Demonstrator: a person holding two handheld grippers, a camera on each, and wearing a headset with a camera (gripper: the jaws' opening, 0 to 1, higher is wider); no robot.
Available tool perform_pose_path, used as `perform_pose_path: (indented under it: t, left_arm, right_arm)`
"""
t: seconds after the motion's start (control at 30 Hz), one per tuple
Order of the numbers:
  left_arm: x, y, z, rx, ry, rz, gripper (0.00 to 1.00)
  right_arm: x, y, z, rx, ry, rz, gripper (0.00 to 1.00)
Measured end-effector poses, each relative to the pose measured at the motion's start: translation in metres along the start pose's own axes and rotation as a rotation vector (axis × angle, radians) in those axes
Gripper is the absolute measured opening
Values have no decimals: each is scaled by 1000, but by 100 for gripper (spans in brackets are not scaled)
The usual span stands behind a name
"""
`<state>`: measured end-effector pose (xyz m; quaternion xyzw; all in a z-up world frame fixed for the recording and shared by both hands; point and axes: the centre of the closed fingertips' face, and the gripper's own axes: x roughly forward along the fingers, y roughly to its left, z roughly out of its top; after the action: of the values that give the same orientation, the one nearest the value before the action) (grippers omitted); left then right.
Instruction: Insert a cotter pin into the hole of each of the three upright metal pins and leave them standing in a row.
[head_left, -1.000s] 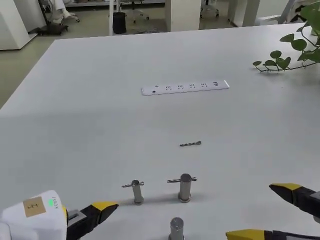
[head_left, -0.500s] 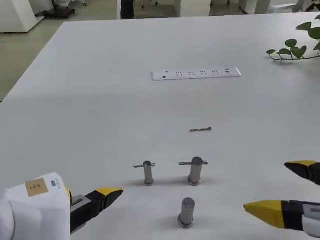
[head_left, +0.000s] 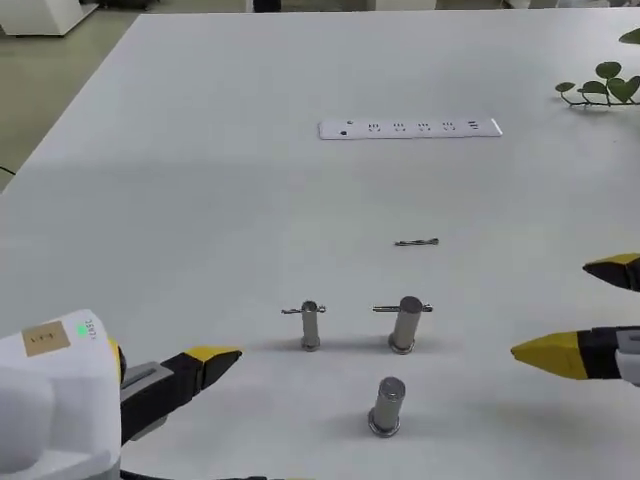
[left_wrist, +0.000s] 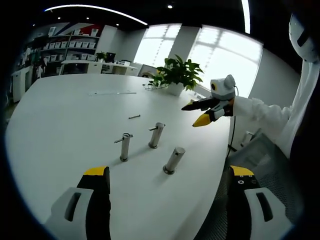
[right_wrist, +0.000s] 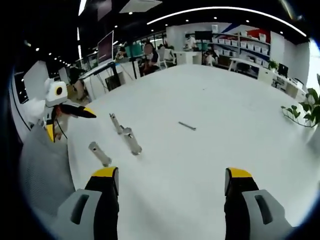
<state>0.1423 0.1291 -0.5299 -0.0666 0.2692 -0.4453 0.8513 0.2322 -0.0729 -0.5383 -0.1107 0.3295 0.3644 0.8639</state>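
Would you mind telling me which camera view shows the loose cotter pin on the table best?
The head view: the loose cotter pin lies flat on the white table, its full length seen from above. The left gripper view shows it as a tiny distant sliver; the right gripper view shows it small and blurred.

The white flat table (head_left: 200, 200) carries all items. Two upright grey metal pins stand side by side near the front: the left pin (head_left: 310, 327) and the right pin (head_left: 405, 325). A thin metal cotter pin (head_left: 292, 311) crosses the top of the left pin, and a second cotter pin (head_left: 384, 309) crosses the top of the right pin. A third upright grey metal pin (head_left: 386, 406) stands nearer, out of that row, between the two and closer to the right pin. A loose thin metal cotter pin (head_left: 416, 242) lies flat beyond the right pin. A white plastic power strip (head_left: 410, 128) lies farther back. A green leafy plant (head_left: 600, 88) sits at the far right. The left gripper (left_wrist: 166, 172) is at the near left, and the right gripper (head_left: 552, 308) is to the right of the pins.
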Motion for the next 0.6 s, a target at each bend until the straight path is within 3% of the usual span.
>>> perform_pose_path:
  t: [0.1, 0.17, 0.23, 0.43, 0.57, 0.6]
  left_arm:
    - [-1, 5, 0, 10, -1, 32, 97]
    - [-2, 6, 0, 14, 6, 35, 97]
    - [-2, 5, 0, 16, 7, 31, 97]
    - [-1, -1, -3, 31, 8, 15, 96]
    - [0, -4, -1, 24, 1, 6, 95]
    - [0, -4, -2, 26, 3, 7, 95]
  right_arm:
    - [3, -5, 9, -32, 2, 7, 84]
    - [8, -9, 14, -93, 23, 17, 83]
    - [12, -12, 16, -133, 64, 28, 83]
    - [26, -16, 41, -229, 75, 58, 82]
    - [37, -15, 49, -316, 121, 82, 79]
    - [44, -25, 50, -322, 130, 90, 79]
